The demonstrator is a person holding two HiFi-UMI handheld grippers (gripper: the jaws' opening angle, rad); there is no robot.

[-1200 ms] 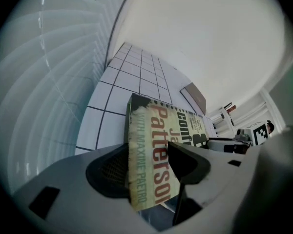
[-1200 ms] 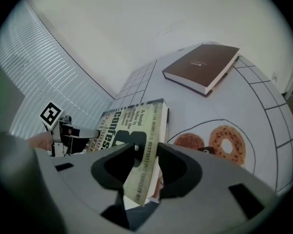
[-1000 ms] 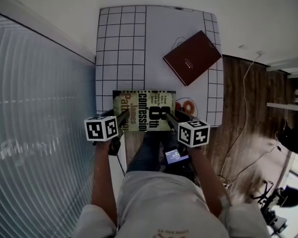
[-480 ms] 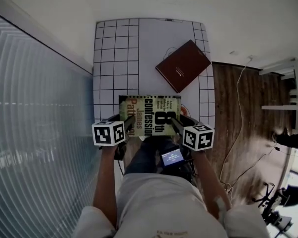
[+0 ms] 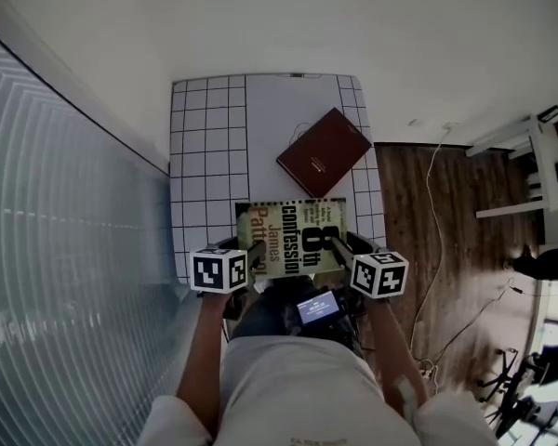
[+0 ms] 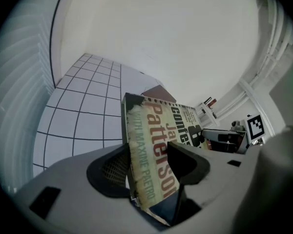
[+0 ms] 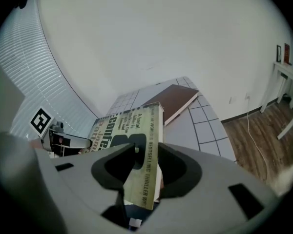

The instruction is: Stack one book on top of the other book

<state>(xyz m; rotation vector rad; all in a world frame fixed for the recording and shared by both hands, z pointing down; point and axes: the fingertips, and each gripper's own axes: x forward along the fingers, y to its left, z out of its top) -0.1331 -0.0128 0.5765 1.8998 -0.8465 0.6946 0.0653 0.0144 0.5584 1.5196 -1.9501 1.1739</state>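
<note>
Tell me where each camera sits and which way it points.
Head view: on the person's head, looking steeply down at the table; forearms, left gripper and right gripper show.
Left gripper view: rides that gripper, looking along jaws closed on the paperback.
Right gripper view: same, its jaws on the paperback's opposite edge.
Shared: all three show the paperback and the dark red book.

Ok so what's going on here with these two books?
A person holds a paperback between two handheld grippers. The left claw is shut on one side edge and the right claw on the opposite edge. The paperback is up over the near end of the gridded table. A dark red book lies flat farther along the table, and nothing is stacked on it yet.
</note>
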